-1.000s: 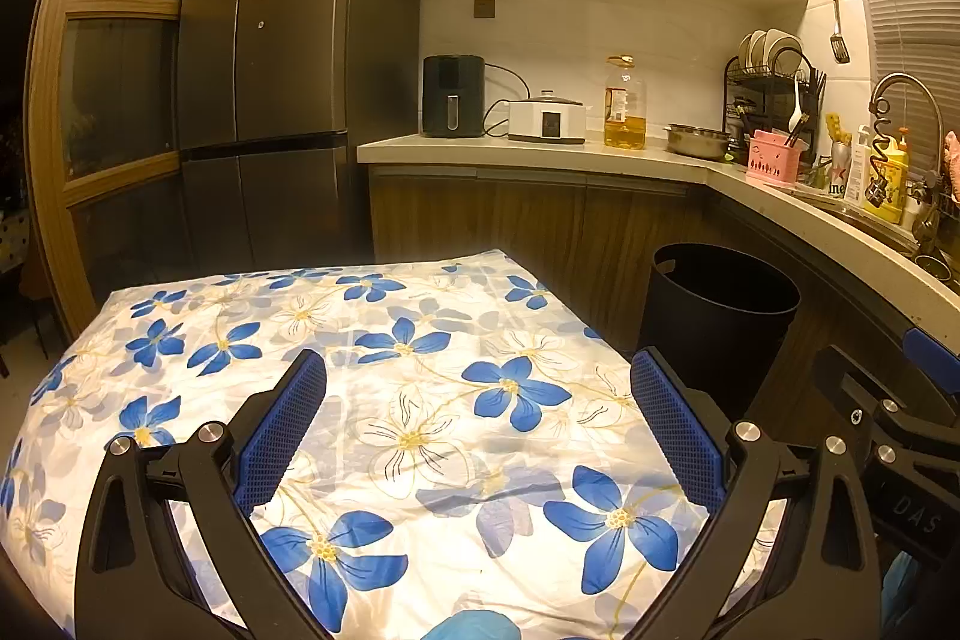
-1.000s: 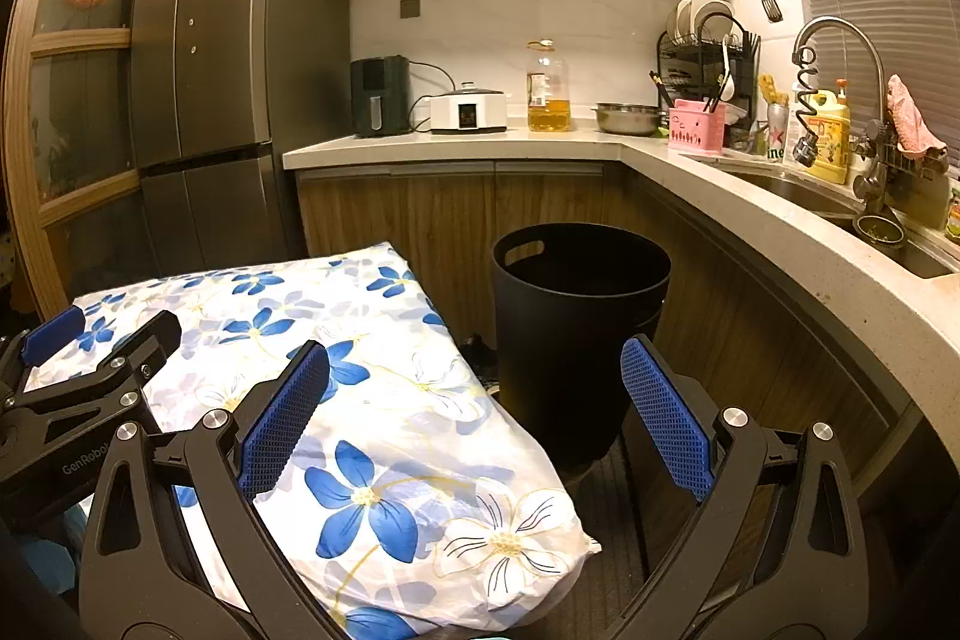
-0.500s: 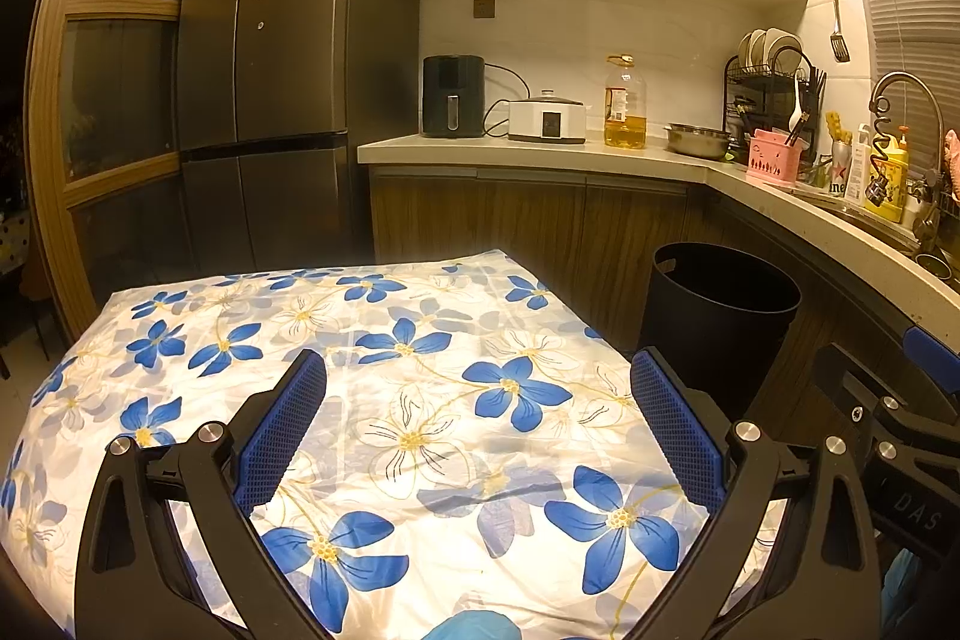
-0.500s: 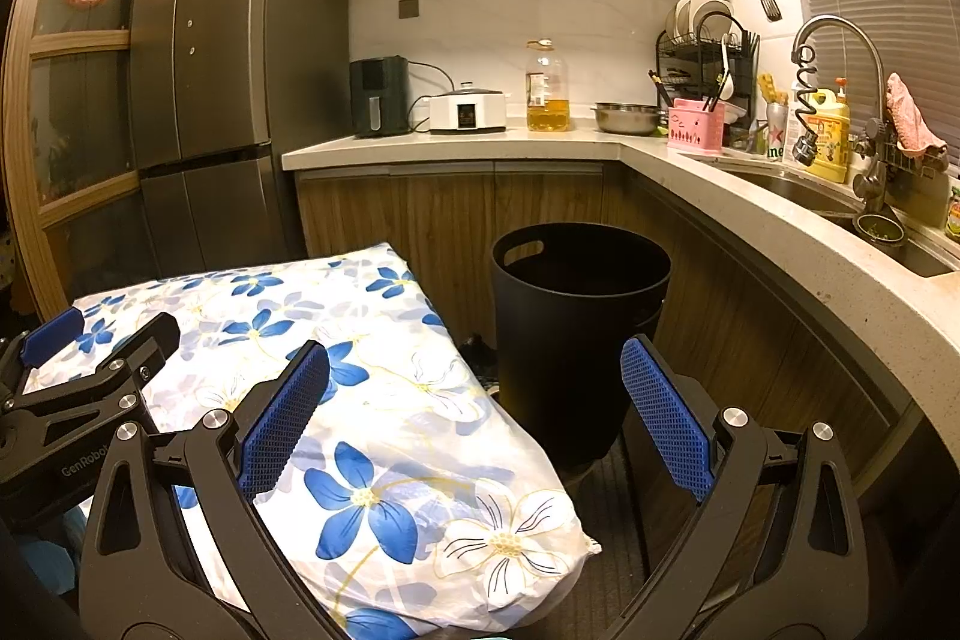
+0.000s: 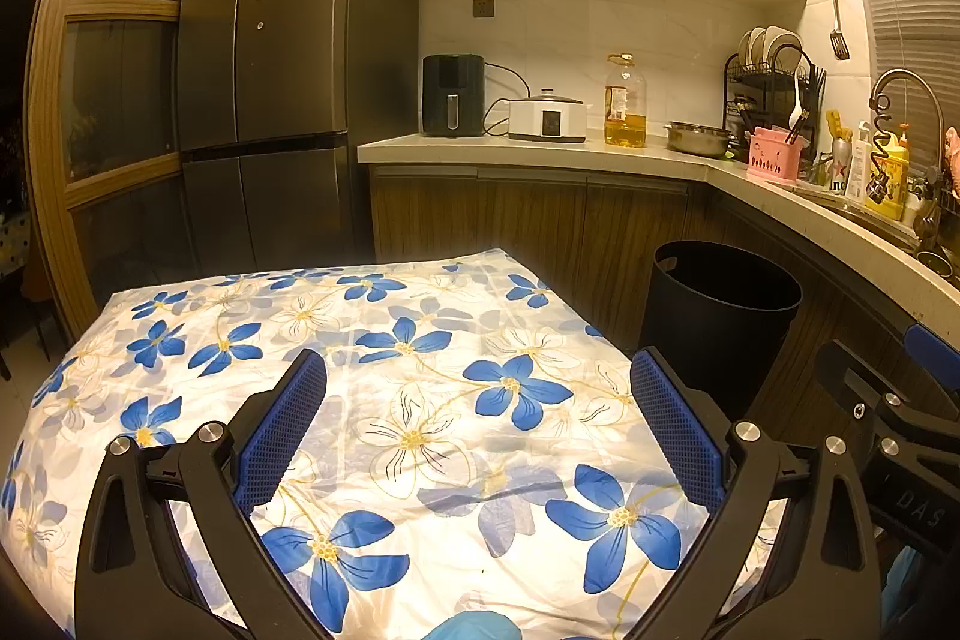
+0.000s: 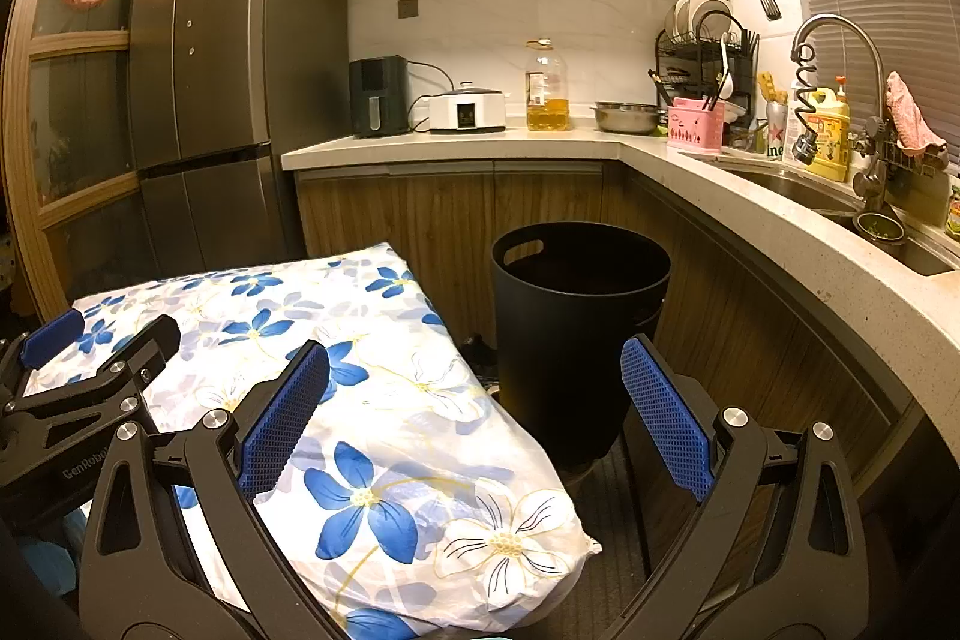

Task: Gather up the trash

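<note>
Where both jaws gape: black bin (image 6: pixel 579 334) beyond right gripper (image 6: pixel 474 415).

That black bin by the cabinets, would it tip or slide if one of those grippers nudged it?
The bin looks like thin plastic with a cut-out handle, so probably light. It seems to narrow toward the base, so a push near the rim might tip it; a low push would more likely slide it. Its contents are too dark to judge, and both grippers, left and right, hang open and empty.
</note>
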### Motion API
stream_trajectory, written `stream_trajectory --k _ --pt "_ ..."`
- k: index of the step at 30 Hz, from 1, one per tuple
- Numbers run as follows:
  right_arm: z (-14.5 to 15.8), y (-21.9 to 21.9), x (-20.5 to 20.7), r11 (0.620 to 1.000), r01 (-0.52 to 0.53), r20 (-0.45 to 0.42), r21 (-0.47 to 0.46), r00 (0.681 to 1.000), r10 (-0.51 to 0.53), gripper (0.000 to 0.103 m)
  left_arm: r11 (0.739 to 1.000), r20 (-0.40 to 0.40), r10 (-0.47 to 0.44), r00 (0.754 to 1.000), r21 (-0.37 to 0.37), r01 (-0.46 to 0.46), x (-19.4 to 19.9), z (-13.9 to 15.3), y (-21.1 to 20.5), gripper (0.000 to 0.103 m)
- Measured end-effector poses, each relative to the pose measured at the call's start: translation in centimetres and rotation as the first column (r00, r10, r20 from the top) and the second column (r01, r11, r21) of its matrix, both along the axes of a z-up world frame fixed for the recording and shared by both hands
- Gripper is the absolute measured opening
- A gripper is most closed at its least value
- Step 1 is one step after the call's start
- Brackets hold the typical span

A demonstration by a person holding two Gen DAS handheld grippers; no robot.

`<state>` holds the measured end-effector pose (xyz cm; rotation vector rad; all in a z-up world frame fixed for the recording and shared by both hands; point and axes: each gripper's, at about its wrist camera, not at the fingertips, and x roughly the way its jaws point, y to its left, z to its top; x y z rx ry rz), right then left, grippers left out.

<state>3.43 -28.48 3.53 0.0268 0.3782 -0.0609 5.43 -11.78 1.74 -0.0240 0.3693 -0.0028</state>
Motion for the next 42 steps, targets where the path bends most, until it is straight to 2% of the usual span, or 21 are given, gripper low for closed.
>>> stream_trajectory --k 18,23,25,27,32,38,42 --pt "-0.11 -0.04 0.05 1.000 0.000 -0.001 0.001 1.000 0.000 0.097 1.000 -0.001 0.001 1.000 0.005 -0.001 -0.04 -0.22 -0.16 0.097" --pt "-0.09 -0.02 0.06 1.000 0.002 0.000 0.002 1.000 -0.002 0.097 1.000 -0.009 0.002 1.000 0.013 -0.002 0.04 -0.49 -0.33 0.091" --pt "-0.25 -0.01 0.14 1.000 0.005 0.000 0.003 1.000 -0.005 0.097 1.000 -0.009 0.003 1.000 0.013 -0.003 0.06 -0.53 -0.31 0.082" --pt "-0.34 -0.08 0.10 1.000 0.006 -0.001 0.005 1.000 -0.006 0.097 1.000 -0.008 0.004 1.000 0.015 -0.004 0.09 -0.54 -0.28 0.078" --pt "-0.43 0.01 0.08 1.000 0.006 -0.001 0.007 1.000 -0.006 0.097 1.000 0.003 0.002 1.000 0.026 -0.002 -0.05 -0.50 -0.35 0.075" --pt "-0.53 -0.06 0.04 1.000 0.011 0.001 0.009 1.000 -0.011 0.096 1.000 -0.002 0.002 1.000 0.031 -0.002 -0.09 -0.57 -0.52 0.077" --pt "-0.50 -0.17 0.06 1.000 0.010 0.002 0.010 1.000 -0.010 0.097 0.999 -0.004 0.013 1.000 0.034 -0.013 -0.12 -0.65 -0.50 0.090"
